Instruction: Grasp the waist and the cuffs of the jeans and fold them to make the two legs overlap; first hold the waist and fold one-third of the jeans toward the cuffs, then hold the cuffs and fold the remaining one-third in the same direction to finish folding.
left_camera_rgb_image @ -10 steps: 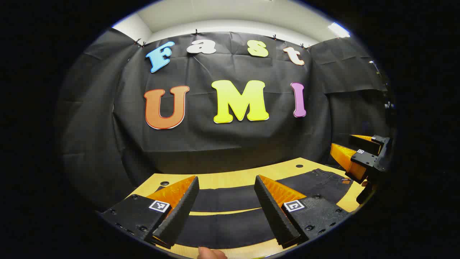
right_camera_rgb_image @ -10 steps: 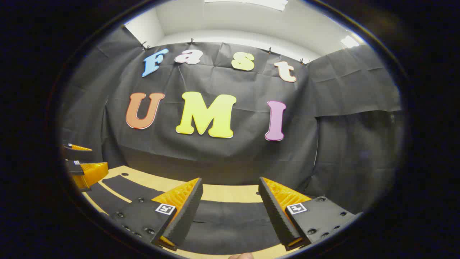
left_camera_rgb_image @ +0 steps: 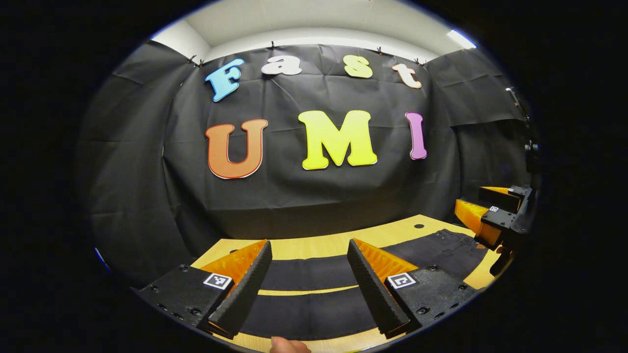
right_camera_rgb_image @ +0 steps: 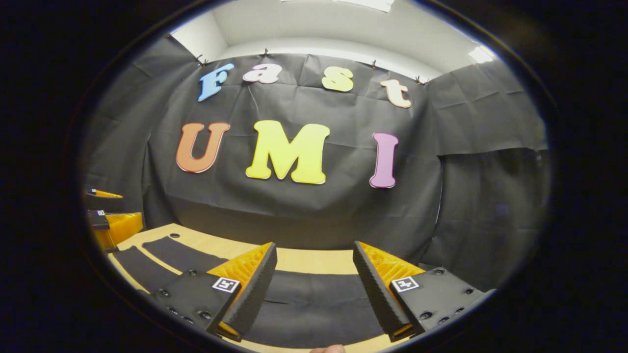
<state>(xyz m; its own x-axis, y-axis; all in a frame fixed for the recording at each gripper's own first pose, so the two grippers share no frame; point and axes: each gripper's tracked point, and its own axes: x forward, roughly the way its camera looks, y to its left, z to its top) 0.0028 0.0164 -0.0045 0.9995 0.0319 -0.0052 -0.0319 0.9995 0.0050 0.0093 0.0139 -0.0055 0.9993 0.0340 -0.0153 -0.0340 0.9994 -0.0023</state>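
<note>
While both views tilt slightly lower — jeans (left_camera_rgb_image: 314, 274) unmoved | left hand-held gripper (left_camera_rgb_image: 309, 287) agape | right hand-held gripper (right_camera_rgb_image: 314, 287) agape

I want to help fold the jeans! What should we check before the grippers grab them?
1. Jeans lie flat on the table: ok.
2. Two legs apart, a strip of table between them: ok, not yet overlapped.
3. Left gripper has its jaws open, over the legs: ok.
4. Right gripper has its jaws open, over the wider end of the jeans: ok.
5. Jaws holding cloth: not ok, nothing gripped yet.
6. Cuffs within reach of the left gripper: cannot tell.
</note>
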